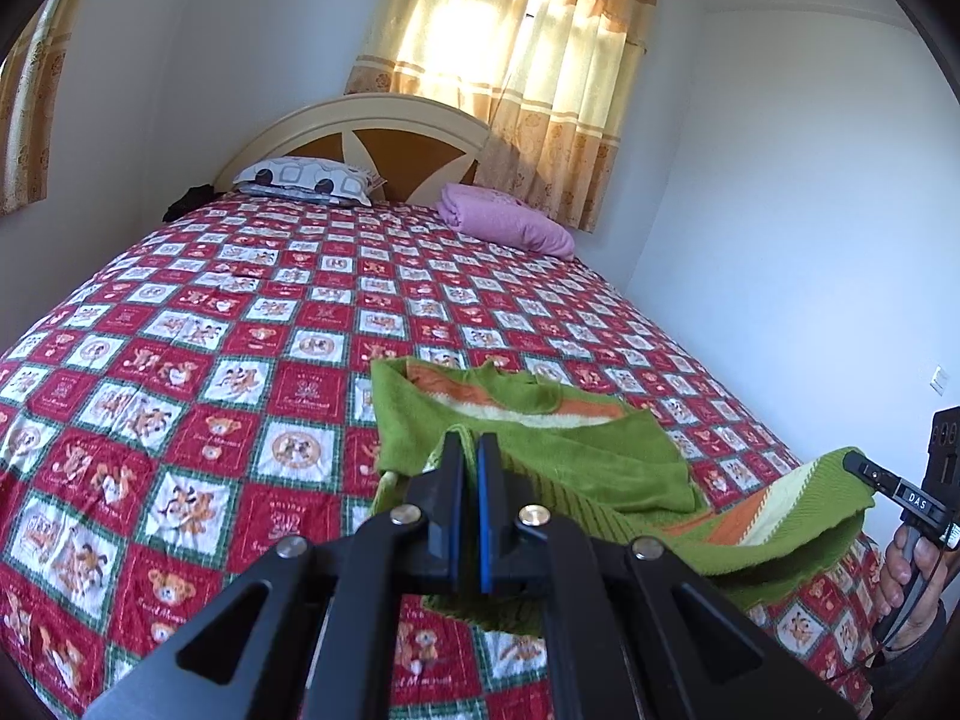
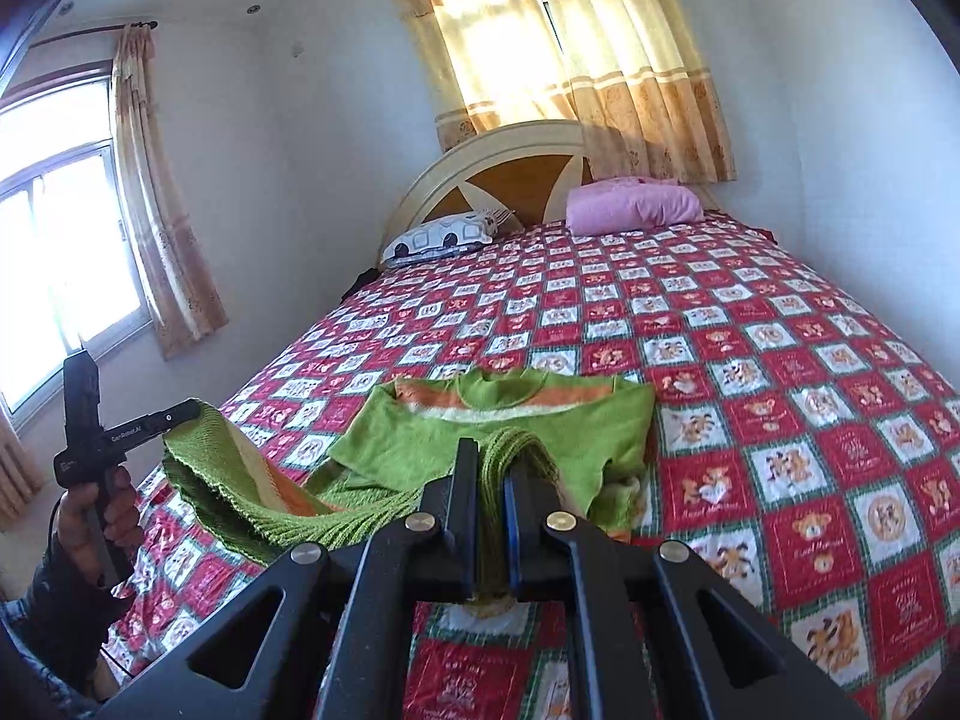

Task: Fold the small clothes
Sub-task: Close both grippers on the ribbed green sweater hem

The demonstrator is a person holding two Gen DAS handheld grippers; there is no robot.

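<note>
A small green sweater (image 1: 570,444) with orange and cream stripes lies partly on the bed. Its collar end rests on the quilt and its near hem is lifted. My left gripper (image 1: 471,441) is shut on one corner of the hem, and green knit hangs below its fingers. My right gripper (image 2: 489,453) is shut on the other corner, with ribbed knit bunched between its pads. The sweater (image 2: 480,426) sags between the two. The right wrist view shows the left gripper (image 2: 189,409) at the far left, pinching the striped edge. In the left wrist view the right gripper (image 1: 855,463) appears at the right edge.
A red, white and green checked quilt (image 1: 240,330) covers the whole bed. A patterned pillow (image 1: 306,180) and a pink pillow (image 1: 504,219) lie by the headboard (image 1: 384,132). A white wall (image 1: 780,240) runs close along the bed's right side. A person's hand (image 2: 102,516) grips the left tool.
</note>
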